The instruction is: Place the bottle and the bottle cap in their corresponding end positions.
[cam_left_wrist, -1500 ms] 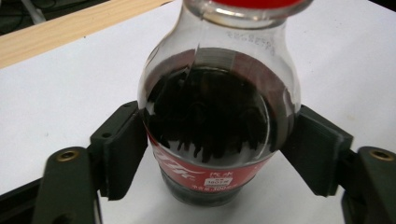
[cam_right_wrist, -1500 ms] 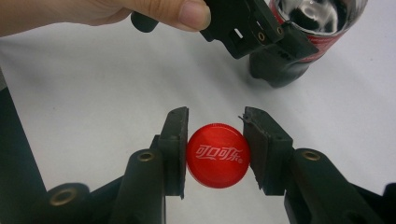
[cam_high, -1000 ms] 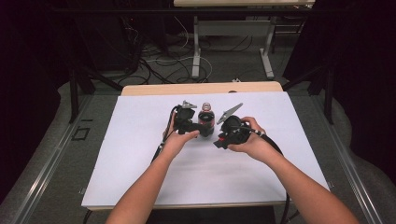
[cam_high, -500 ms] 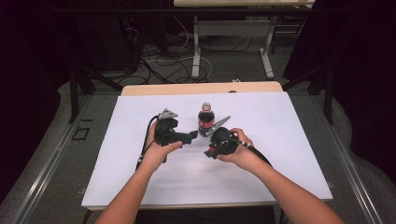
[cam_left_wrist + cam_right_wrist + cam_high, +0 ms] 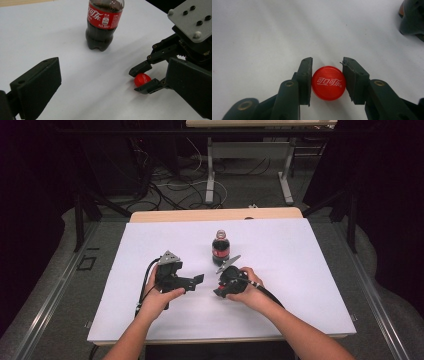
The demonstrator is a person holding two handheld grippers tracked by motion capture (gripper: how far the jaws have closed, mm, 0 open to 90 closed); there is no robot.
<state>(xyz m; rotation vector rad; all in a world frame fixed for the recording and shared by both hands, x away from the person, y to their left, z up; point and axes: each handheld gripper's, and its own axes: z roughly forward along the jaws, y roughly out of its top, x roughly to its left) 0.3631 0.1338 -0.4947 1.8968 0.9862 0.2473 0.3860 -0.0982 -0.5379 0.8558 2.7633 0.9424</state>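
Observation:
An open cola bottle [image 5: 221,251] [image 5: 103,25] with a red label stands upright on the white sheet, no cap on its neck. Its red cap [image 5: 328,83] [image 5: 142,79] sits between the pads of my right gripper [image 5: 220,290] [image 5: 328,75], which is shut on it low over the sheet, just in front of the bottle. My left gripper [image 5: 194,282] [image 5: 112,67] is to the left of the right one, aimed toward it. Its jaws have just been opening and stand wide apart with nothing between them.
The white sheet [image 5: 300,270] covers most of the table; a wooden strip [image 5: 215,215] shows at its far edge. Beyond lie dark floor, cables [image 5: 170,185] and the legs of another table [image 5: 210,175]. A cable trails from each gripper toward the person.
Both grippers have left the bottle. The left one drew away to the left and opened. The right one sank toward the sheet in front of the bottle with the cap in it.

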